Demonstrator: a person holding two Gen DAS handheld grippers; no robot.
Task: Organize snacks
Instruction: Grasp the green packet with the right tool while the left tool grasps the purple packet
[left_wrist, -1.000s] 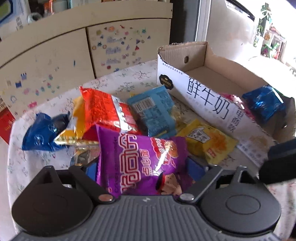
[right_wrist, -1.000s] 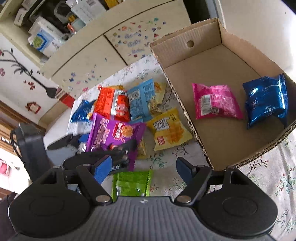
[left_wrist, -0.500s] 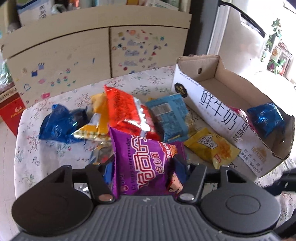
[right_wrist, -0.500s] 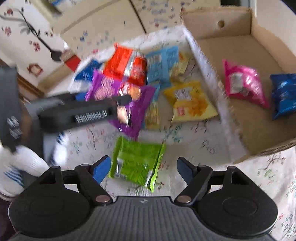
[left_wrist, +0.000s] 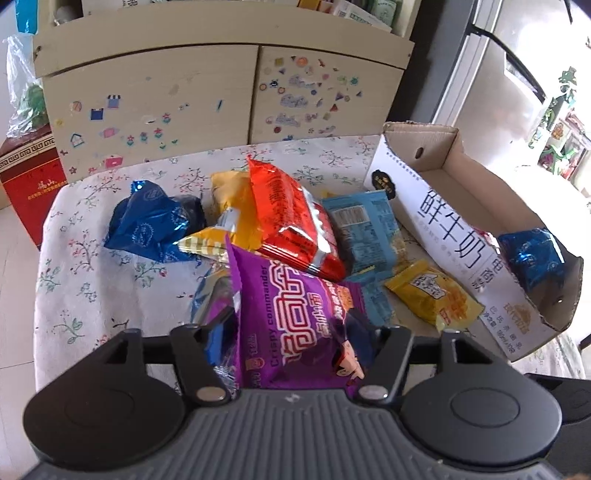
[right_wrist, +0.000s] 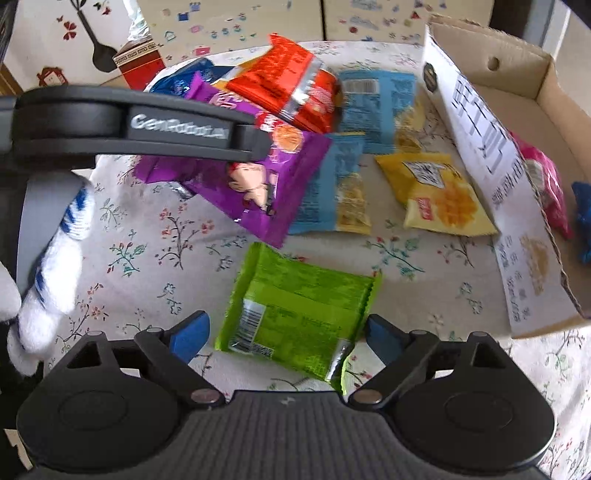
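Note:
My left gripper (left_wrist: 293, 339) has a purple snack bag (left_wrist: 291, 295) between its fingers and holds it off the floral tablecloth (right_wrist: 140, 266); its jaws are opening a little, but the pads still press on the bag. In the right wrist view the purple bag (right_wrist: 258, 177) hangs from the left gripper (right_wrist: 255, 144). My right gripper (right_wrist: 286, 328) points down over a green snack bag (right_wrist: 295, 295). Its jaws are opening wide, and the blue fingertips (right_wrist: 192, 330) stand clear on either side of the bag. A cardboard box (left_wrist: 443, 221) at the right holds a dark blue bag (left_wrist: 532, 254) and a pink bag (right_wrist: 546, 184).
Loose on the cloth lie an orange-red bag (left_wrist: 291, 218), a light blue bag (left_wrist: 362, 229), a yellow bag (left_wrist: 432, 295) and a dark blue bag (left_wrist: 151, 225). A stickered cabinet (left_wrist: 184, 103) stands behind the table, a red box (left_wrist: 29, 184) to its left. A gloved hand (right_wrist: 48, 277) holds the left gripper.
The left gripper closed on the purple bag and raised it from the pile. The right gripper sank toward the green bag, rolled, and its fingers spread wider.

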